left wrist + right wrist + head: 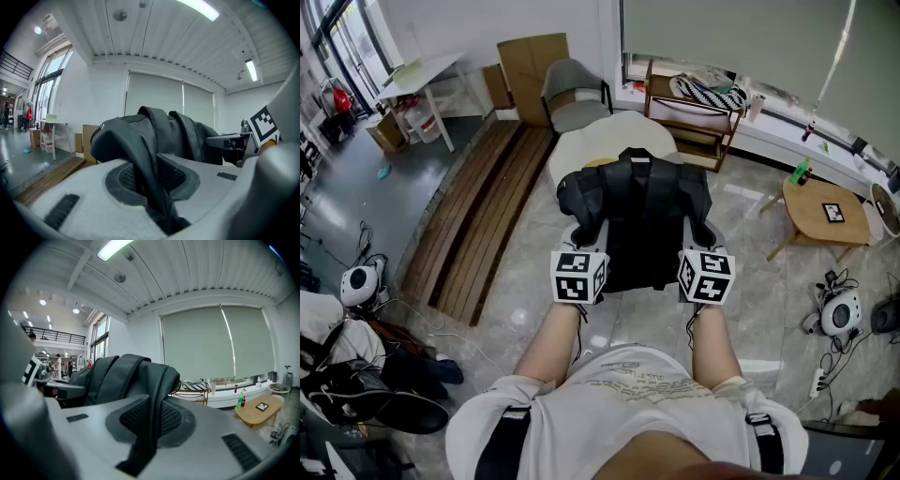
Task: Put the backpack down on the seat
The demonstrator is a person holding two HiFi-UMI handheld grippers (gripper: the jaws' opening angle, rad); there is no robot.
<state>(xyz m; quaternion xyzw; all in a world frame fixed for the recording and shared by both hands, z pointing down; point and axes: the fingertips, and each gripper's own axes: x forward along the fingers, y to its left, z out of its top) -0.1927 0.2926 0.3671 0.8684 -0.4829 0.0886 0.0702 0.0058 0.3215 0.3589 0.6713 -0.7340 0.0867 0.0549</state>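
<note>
In mid-air by the near end of the cream seat (581, 150): holding the black backpack (642, 220) up, clear of the floor (525, 314). Gripping with the left gripper (579, 236), jaws pinched narrow on the left strap (151, 187). Likewise with the right gripper (701, 242), clamped close on the right strap (151, 427).

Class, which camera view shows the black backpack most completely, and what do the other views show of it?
The head view: nearly the whole backpack appears from above. Each gripper view shows only one bulging side and a pinched fold, close up.
</note>
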